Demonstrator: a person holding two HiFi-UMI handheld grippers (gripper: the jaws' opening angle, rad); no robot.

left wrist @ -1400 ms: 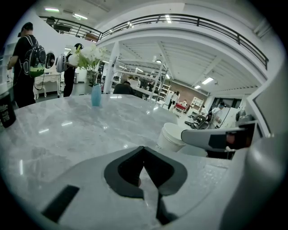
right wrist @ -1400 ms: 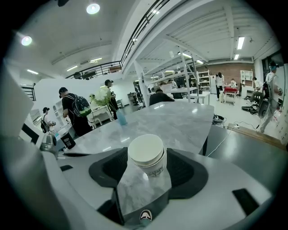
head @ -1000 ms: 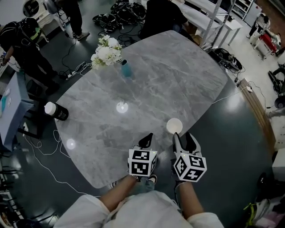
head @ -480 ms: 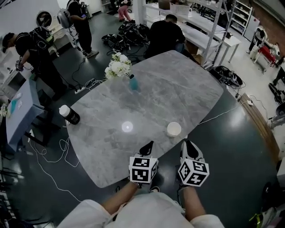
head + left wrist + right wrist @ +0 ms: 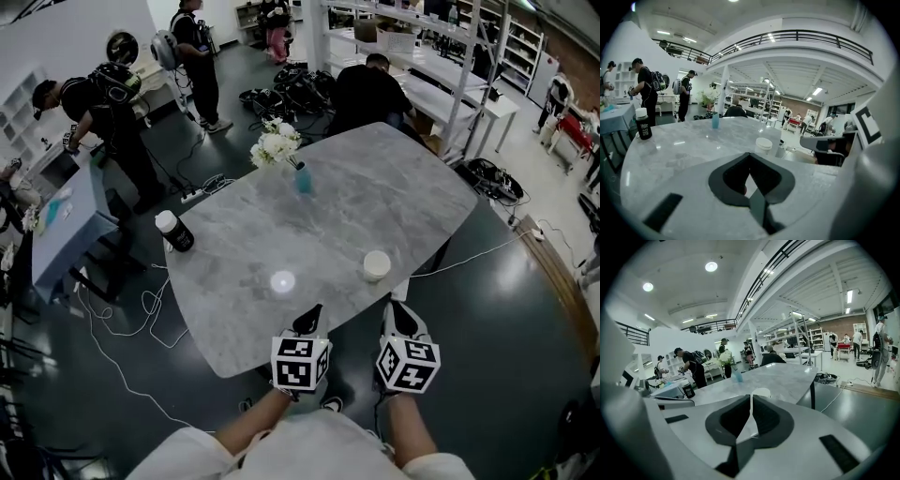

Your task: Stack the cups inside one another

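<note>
Both your claws have come back off the table (image 5: pixel 356 206) since a moment ago; the right gripper (image 5: pixel 404 315), which stood wide at the cup (image 5: pixel 376 265), has let go of that spot and now hangs just outside the table's near edge; its jaws are closing, down to a thin slit, and nothing sits between them. The left gripper (image 5: pixel 308 319) has drawn back with it, also just off the table's near edge; its jaws stand together, empty.

The cup stays where it was, upright on the table, close to the near edge and toward the right-hand side; neither claw touches it; there's clear tabletop between it and both of you. It's the only cup I can see on the table; whether others are nested inside it, I can't tell from here.

My read: with both claws narrow, empty and backing away, and no loose cup left anywhere on the table, the stacking looks finished; this is a retreat, not a reach. The bottle (image 5: pixel 174 232) at the table's left edge and the flowers (image 5: pixel 277 145) at its far end play no part.
</note>
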